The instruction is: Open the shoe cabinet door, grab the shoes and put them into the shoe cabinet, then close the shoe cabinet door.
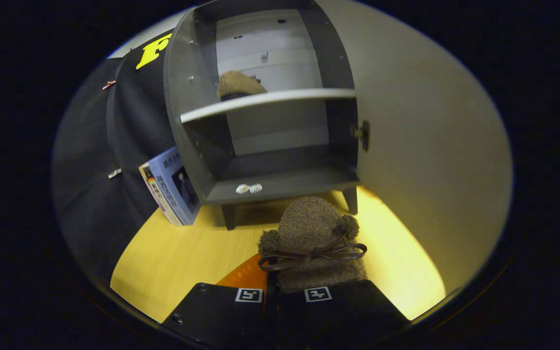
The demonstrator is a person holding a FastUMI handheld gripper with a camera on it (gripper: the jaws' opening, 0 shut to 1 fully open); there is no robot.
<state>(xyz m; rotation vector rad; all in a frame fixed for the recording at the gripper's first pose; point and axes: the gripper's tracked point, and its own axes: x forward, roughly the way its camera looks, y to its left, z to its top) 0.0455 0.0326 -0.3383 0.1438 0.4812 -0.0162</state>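
A brown fuzzy shoe (309,233) with a dark bow and two pom-poms sticks out just ahead of my fingers, toe pointing at the cabinet. My gripper (284,292) is shut on the shoe's rear edge, its black fingers nearly together. The dark grey shoe cabinet (187,146) stands open right beyond the shoe, on short legs over the wooden floor. Its door (430,146) is swung wide to the right. A second brown shoe (238,85) rests on the upper shelf (268,99), toward its left. The lower compartment (280,167) is bare.
Books (170,192) lean against the cabinet's left side, on the wooden floor (178,262). An orange thing (243,277) lies on the floor under my left finger. Two small white pieces (248,188) sit on the cabinet's bottom front edge. The black cloth wall hangs at the left.
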